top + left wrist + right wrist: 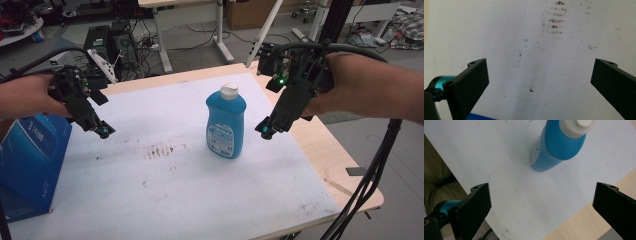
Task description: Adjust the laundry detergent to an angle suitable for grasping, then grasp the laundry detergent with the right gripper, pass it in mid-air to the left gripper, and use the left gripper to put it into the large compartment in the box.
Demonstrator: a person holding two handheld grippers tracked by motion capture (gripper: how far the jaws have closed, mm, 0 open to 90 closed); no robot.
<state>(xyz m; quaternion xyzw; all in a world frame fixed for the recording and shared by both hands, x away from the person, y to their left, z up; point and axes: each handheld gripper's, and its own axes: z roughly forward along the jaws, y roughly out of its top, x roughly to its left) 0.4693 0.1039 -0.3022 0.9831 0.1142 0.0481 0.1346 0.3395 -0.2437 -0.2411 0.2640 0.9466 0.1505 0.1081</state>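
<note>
High view: the blue bottle stands upright mid-tabletop, likely for easy reach, between the left gripper and right gripper, both fingers spread wide and empty.

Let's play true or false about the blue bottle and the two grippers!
1. The bottle stands upright on the white mat. True.
2. The bottle's cap is red. False: it is white.
3. The right gripper is clamped on the bottle. False: its jaws stand wide open, apart from the bottle.
4. The left gripper is open over the mat. True.
5. A blue box sits at the left edge of the table. True.
6. The mat is spotless. False: brown stains mark it left of the bottle.
</note>
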